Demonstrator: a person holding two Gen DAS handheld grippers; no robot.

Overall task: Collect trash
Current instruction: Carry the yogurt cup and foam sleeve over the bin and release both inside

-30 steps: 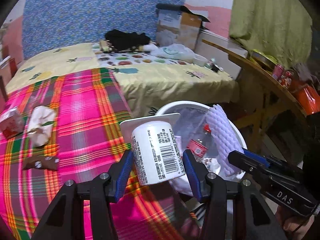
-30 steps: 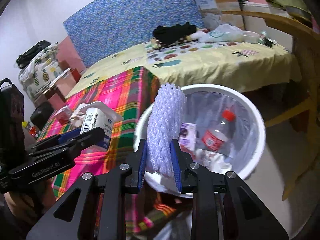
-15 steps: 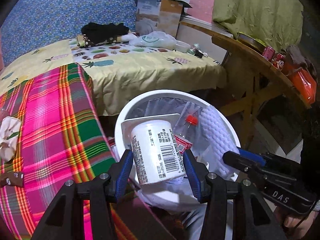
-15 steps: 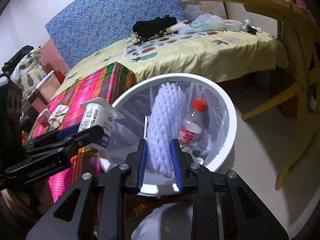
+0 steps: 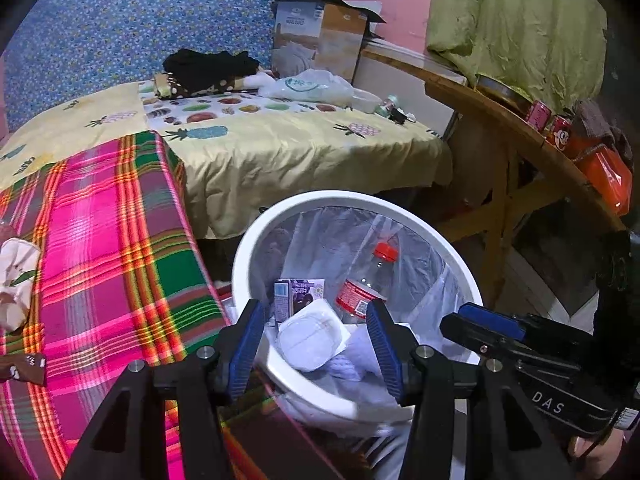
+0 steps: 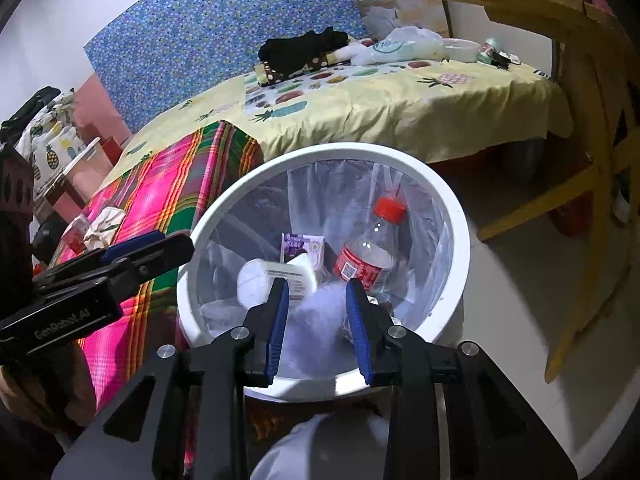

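Scene: we hold both grippers over the white trash bin [image 5: 256, 240], which stands on the floor against the bed's near corner.
Left gripper [image 5: 316, 344]: we have it spread wide above the bin's near rim, blue pads clear of everything; nothing is pinched.
Right gripper [image 6: 316, 316]: its jaws are opening over the bin; the white foam fruit net [image 6: 320, 312] lies below and between them, apparently touching neither pad.
Yogurt cup [image 5: 310, 342]: it lies tilted inside the bin near the near rim, its flat white lid flange facing us in the left wrist view.
Foam net, other view: we see only part of it under the cup, at the near wall of the bin.
Already in the bin: a clear plastic bottle [image 6: 370, 256] with a red cap and red label leans toward the far wall; a small purple carton [image 5: 300, 294] stands just beside it.
Liner: a clear plastic bag [image 6: 424, 232] lines the bin's wall.
Still out: on the pink plaid blanket [image 5: 112, 248], toward its left edge, we see a crumpled wrapper [image 5: 16, 276] and a brown packet [image 5: 24, 366].
Bed: yellow pineapple-print sheet [image 5: 280, 152] beyond the blanket.
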